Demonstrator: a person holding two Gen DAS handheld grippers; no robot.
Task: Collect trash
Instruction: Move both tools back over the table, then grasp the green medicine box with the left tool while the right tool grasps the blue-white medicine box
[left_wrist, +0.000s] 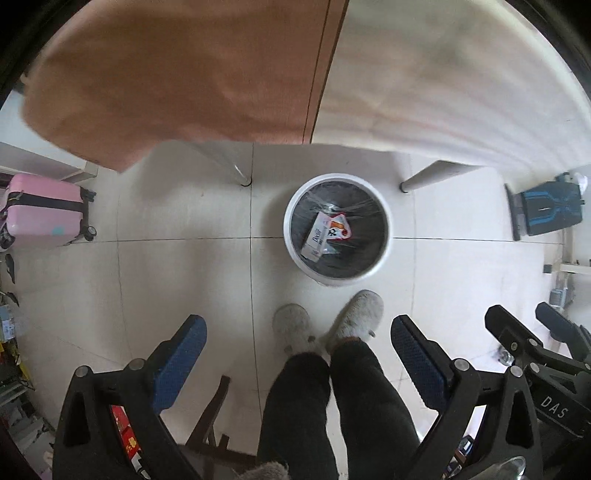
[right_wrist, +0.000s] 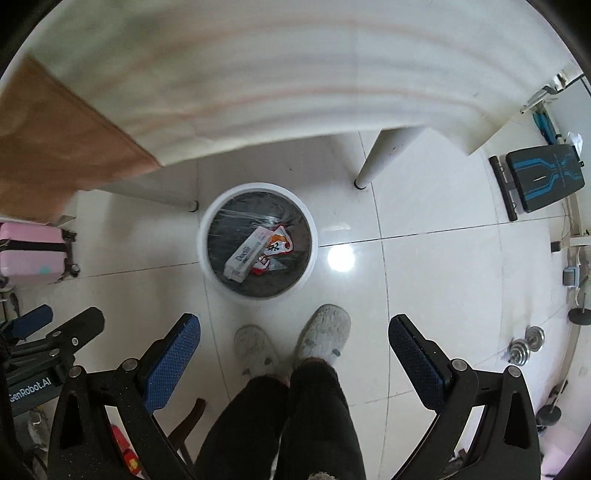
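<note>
Floor (right_wrist: 424, 280): glossy white tile; counter (right_wrist: 258, 74) overhead, part covered by a brown cloth (left_wrist: 166, 74). Pink suitcase (left_wrist: 44, 210) at left; blue-black bench (right_wrist: 543, 177) at right. Right view alone: dumbbells (right_wrist: 524, 347). Trash bin (left_wrist: 337, 225), black-lined, holds a white box (right_wrist: 245, 254) and red wrapper (right_wrist: 277, 247); stands ahead of both grippers, left gripper (left_wrist: 297, 339) and right gripper (right_wrist: 293, 336), fingers spread, holding nothing.

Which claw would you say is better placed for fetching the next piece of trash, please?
Neither clearly: the left claw and right claw both hang open and empty above the bin, which already holds a white box and a red wrapper. No loose trash shows.
</note>
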